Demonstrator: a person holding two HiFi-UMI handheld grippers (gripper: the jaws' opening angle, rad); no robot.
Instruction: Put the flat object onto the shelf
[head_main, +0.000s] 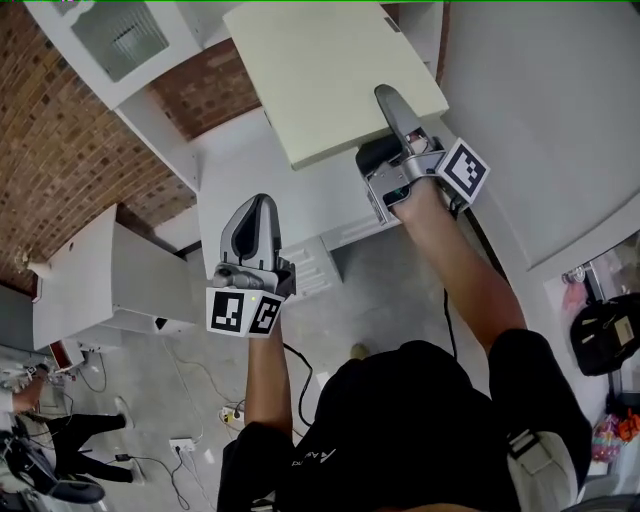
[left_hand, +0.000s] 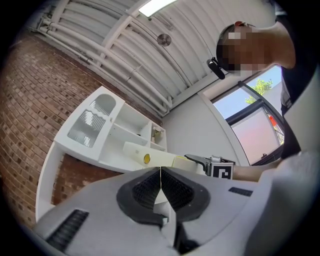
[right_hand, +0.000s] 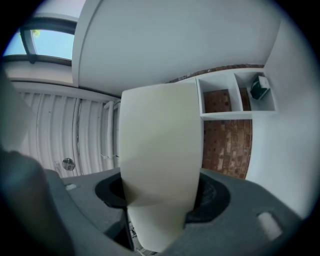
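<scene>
The flat object is a pale cream board (head_main: 320, 70). My right gripper (head_main: 392, 108) is shut on its near edge and holds it in the air over the white shelf unit (head_main: 235, 175). In the right gripper view the board (right_hand: 160, 145) stands between the jaws of the right gripper (right_hand: 160, 194) and hides much of the scene. My left gripper (head_main: 258, 218) hangs lower and to the left, apart from the board. Its jaws are shut on nothing; in its own view the left gripper (left_hand: 161, 184) points at the board (left_hand: 150, 158) and the shelf's open compartments (left_hand: 127, 131).
A brick wall (head_main: 55, 130) stands behind the shelf unit. A glass-fronted cabinet door (head_main: 125, 38) is at top left. A small dark green thing (right_hand: 259, 88) sits in one compartment. A white box (head_main: 110, 275), floor cables (head_main: 200, 420) and a black bag (head_main: 608, 335) lie below.
</scene>
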